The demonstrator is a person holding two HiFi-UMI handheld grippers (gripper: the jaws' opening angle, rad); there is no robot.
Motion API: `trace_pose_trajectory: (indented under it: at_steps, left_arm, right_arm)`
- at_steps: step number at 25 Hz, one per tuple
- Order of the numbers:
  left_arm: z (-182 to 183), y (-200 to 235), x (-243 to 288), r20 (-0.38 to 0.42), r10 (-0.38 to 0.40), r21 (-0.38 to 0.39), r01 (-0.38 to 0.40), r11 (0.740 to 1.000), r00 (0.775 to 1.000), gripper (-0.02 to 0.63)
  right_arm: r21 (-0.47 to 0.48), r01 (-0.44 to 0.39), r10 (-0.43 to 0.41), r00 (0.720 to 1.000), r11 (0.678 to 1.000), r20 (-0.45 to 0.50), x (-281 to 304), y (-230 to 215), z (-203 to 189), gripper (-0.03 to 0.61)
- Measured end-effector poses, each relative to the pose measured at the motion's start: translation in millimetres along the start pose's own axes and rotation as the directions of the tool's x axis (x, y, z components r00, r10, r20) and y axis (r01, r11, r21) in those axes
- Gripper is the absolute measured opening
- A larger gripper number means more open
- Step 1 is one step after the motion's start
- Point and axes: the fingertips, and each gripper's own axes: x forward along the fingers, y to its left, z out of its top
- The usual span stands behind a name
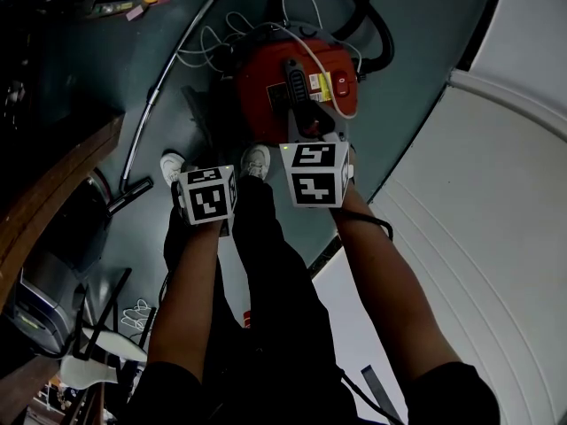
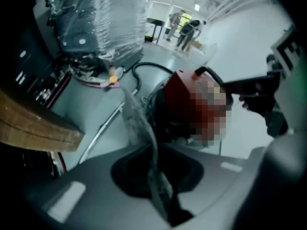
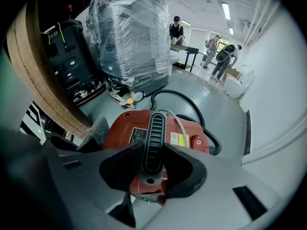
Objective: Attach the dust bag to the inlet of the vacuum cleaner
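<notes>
grey dust bag [image 2: 140, 123] beside red vacuum [image 1: 292, 78]

A smooth grey-green floor [image 3: 211, 97] with a dull sheen fills most of the head view. In the right gripper view it runs to the far end of the hall. Along the right of that view stands a plain white wall [image 3: 280, 95], with a dark baseboard [image 3: 248, 126] at its foot. Strip lights [image 3: 225, 11] shine on the white ceiling at the upper right. At upper centre stands a tall stack wrapped in clear plastic film [image 3: 132, 37], with black cabinets [image 3: 72, 63] to its left. A curved wooden board [image 3: 36, 80] crosses the left edge. Far back, a dark table [image 3: 184, 49] stands near three people [image 3: 224, 55].
</notes>
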Motion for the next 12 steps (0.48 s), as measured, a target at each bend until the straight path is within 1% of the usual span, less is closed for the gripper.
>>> trace_pose_trajectory:
  at_steps: [1, 2, 3, 4, 5, 6, 7, 8, 9, 10, 11, 12]
  left_arm:
    - [-0.8, -1.5, 1.1, -0.001, -0.015, -0.020, 0.015, 1.000, 1.000, 0.038]
    - [-1.4, -2.0, 2.4, -0.001, -0.044, -0.076, 0.044, 0.996, 0.999, 0.041]
    - [-0.9, -1.8, 3.7, 0.003, -0.081, -0.143, 0.080, 0.986, 0.997, 0.046]
    - [0.3, -1.6, 4.7, 0.007, -0.115, -0.192, 0.114, 0.975, 0.993, 0.049]
    - [1.5, -1.8, 5.4, 0.008, -0.138, -0.205, 0.136, 0.969, 0.990, 0.052]
    - [2.3, -2.6, 5.5, 0.002, -0.142, -0.173, 0.140, 0.975, 0.990, 0.054]
    - [2.8, -4.2, 5.3, -0.008, -0.129, -0.099, 0.128, 0.987, 0.992, 0.054]
    - [3.2, -6.6, 4.9, -0.016, -0.107, -0.005, 0.107, 0.994, 0.994, 0.054]
    - [3.4, -9.2, 4.8, -0.021, -0.086, 0.079, 0.087, 0.993, 0.996, 0.054]
    - [3.2, -11.0, 5.2, -0.022, -0.075, 0.126, 0.078, 0.989, 0.997, 0.054]
    - [2.4, -11.5, 6.1, -0.020, -0.082, 0.117, 0.083, 0.990, 0.996, 0.054]
    - [1.5, -10.5, 7.2, -0.014, -0.106, 0.049, 0.107, 0.993, 0.994, 0.054]
  right_arm:
    - [0.000, -0.001, 0.001, 1.000, 1.000, 0.001, -0.3, 0.0, 0.0, 0.127]
    - [0.001, -0.002, 0.002, 1.000, 1.000, 0.000, -0.6, 0.0, -0.3, 0.127]
    - [0.001, -0.004, 0.004, 1.000, 1.000, 0.000, -0.7, -0.1, -0.5, 0.127]
    - [0.001, -0.005, 0.005, 1.000, 1.000, 0.000, -0.7, -0.1, -0.4, 0.127]
    - [0.001, -0.007, 0.007, 1.000, 1.000, 0.001, -0.7, -0.1, -0.3, 0.127]
    - [0.001, -0.008, 0.008, 1.000, 1.000, 0.002, -0.6, -0.1, -0.3, 0.127]
    - [0.000, -0.008, 0.008, 1.000, 1.000, 0.003, -0.6, -0.1, -0.4, 0.127]
    - [0.000, -0.009, 0.009, 1.000, 1.000, 0.003, -0.5, -0.1, -0.5, 0.127]
    - [0.000, -0.008, 0.008, 1.000, 1.000, 0.003, -0.5, 0.0, -0.4, 0.127]
    - [0.000, -0.009, 0.009, 1.000, 1.000, 0.003, -0.3, 0.1, -0.3, 0.127]
    - [0.001, -0.009, 0.009, 1.000, 1.000, 0.003, -0.2, 0.3, -0.1, 0.127]
    - [0.001, -0.010, 0.010, 1.000, 1.000, 0.003, -0.2, 0.5, 0.0, 0.127]
